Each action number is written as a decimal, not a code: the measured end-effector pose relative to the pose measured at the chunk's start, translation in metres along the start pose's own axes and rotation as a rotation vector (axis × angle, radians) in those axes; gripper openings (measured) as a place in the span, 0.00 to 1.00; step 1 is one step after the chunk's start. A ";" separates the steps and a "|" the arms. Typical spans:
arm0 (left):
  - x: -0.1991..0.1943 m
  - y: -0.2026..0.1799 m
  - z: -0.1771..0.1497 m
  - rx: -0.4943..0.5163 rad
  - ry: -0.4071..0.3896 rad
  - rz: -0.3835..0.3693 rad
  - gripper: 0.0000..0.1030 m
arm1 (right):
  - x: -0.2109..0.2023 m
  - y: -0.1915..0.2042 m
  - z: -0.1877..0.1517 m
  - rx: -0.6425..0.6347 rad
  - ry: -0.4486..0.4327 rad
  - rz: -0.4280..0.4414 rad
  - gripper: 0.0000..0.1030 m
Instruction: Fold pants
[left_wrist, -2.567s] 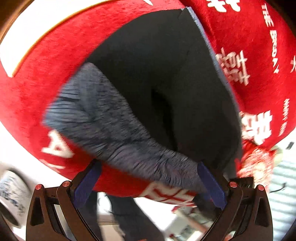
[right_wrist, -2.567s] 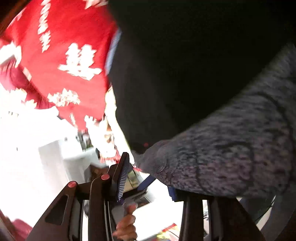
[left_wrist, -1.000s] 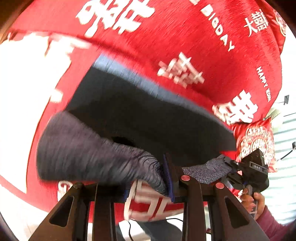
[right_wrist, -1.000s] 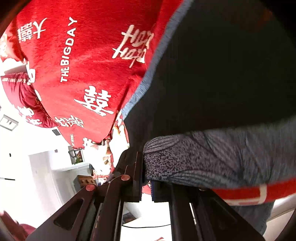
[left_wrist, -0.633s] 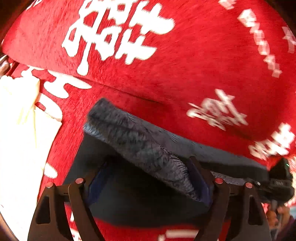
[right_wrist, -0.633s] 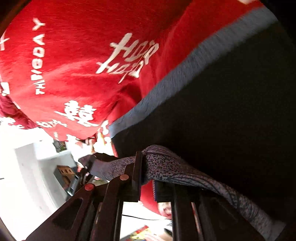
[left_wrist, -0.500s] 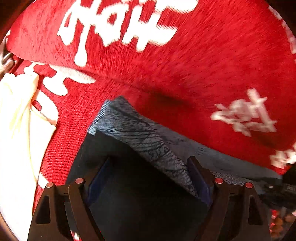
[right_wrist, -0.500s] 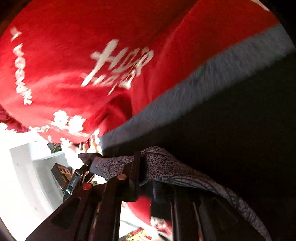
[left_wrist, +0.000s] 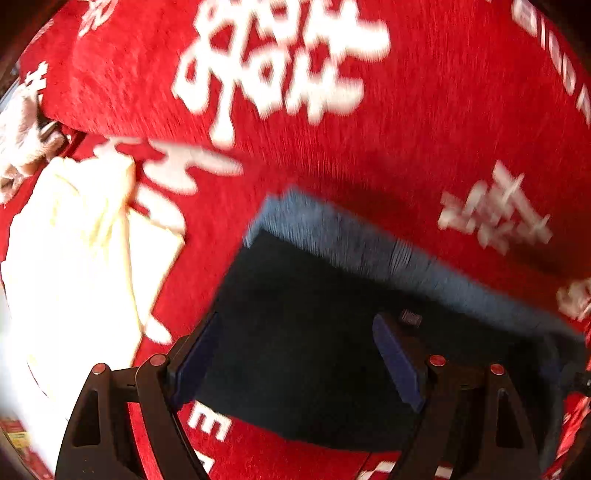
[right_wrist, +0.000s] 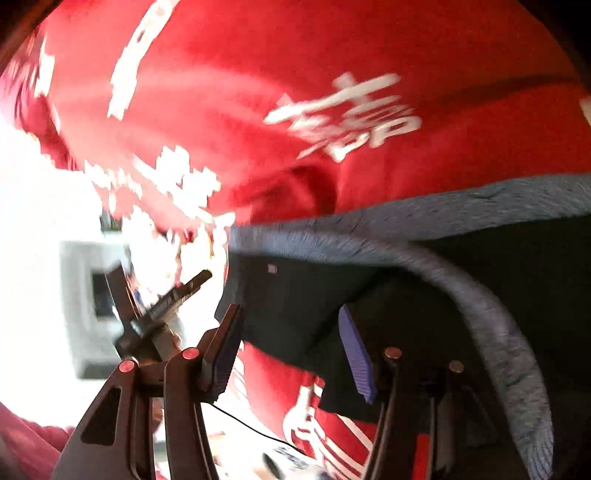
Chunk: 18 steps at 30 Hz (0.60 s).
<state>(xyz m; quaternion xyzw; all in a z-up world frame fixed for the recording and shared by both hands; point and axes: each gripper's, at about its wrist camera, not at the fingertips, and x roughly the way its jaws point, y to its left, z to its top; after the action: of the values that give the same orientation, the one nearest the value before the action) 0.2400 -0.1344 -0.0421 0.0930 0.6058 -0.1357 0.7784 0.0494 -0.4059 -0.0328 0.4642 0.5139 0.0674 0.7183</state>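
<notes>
Our left gripper (left_wrist: 291, 356) hangs open and empty over the dark pants (left_wrist: 332, 350) on the red blanket (left_wrist: 406, 147); our right gripper (right_wrist: 291, 350) is opening, cloth between its jaws. We judge one fold laid, more probably left.

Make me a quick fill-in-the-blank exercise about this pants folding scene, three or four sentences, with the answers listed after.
1. The dark pants have a waistband coloured ____.
2. The pants lie on a blanket whose main colour is ____.
3. Near the left edge of the left wrist view lies a cloth coloured ____.
4. The writing printed on the blanket is ____.

Answers: grey; red; cream; white
</notes>
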 end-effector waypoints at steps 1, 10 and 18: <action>0.013 -0.005 -0.006 0.002 0.030 0.009 0.82 | 0.013 0.005 0.000 -0.045 0.028 -0.053 0.56; 0.017 -0.037 -0.026 0.101 0.052 0.103 0.82 | 0.036 -0.021 0.033 -0.009 0.022 -0.169 0.56; -0.021 -0.049 -0.055 0.120 0.073 0.120 0.82 | -0.046 -0.044 -0.008 0.132 -0.079 -0.058 0.71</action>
<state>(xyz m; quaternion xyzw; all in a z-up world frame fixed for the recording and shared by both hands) 0.1691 -0.1614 -0.0344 0.1805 0.6179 -0.1216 0.7556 0.0050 -0.4515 -0.0346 0.4976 0.5017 -0.0058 0.7076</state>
